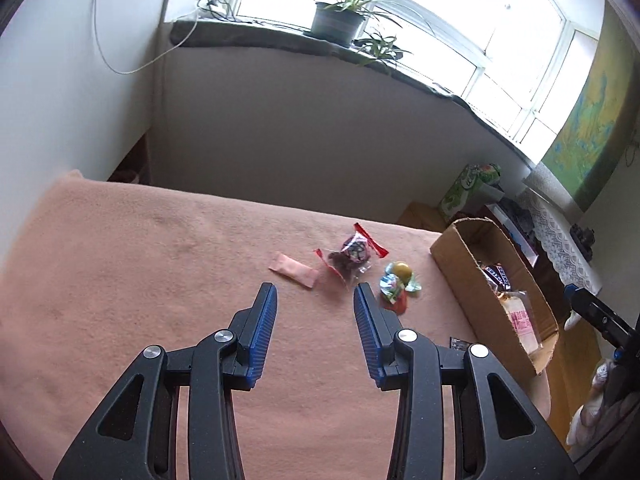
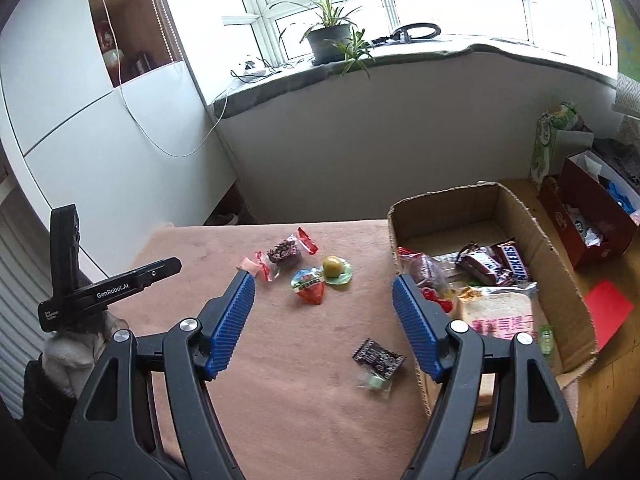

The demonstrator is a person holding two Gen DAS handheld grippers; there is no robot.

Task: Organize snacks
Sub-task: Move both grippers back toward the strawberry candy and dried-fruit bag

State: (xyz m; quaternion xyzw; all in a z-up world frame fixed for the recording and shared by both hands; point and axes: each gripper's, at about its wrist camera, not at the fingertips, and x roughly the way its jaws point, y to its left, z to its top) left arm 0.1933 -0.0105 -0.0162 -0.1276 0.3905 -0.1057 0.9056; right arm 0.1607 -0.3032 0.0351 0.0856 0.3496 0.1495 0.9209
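Loose snacks lie on the pink cloth (image 1: 160,280). They are a pink packet (image 1: 292,270), a clear-wrapped dark candy (image 1: 352,256) with red ends, a green-yellow jelly cup (image 2: 336,268) and a red egg-shaped snack (image 2: 308,286). My left gripper (image 1: 315,290) hovers just short of them, open with nothing between its blue pads. My right gripper (image 2: 322,280) is open wide above the cloth, and a small dark packet (image 2: 378,358) lies between and below its fingers. A cardboard box (image 2: 444,194) on the right holds Snickers bars (image 2: 508,264) and a bread packet (image 2: 496,308).
A red box (image 2: 576,236), a green bag (image 2: 552,140) and a red card (image 2: 608,308) lie beyond the cardboard box on a wooden surface. A potted plant (image 2: 328,40) stands on the windowsill behind. The cloth ends at the far edge (image 2: 260,224).
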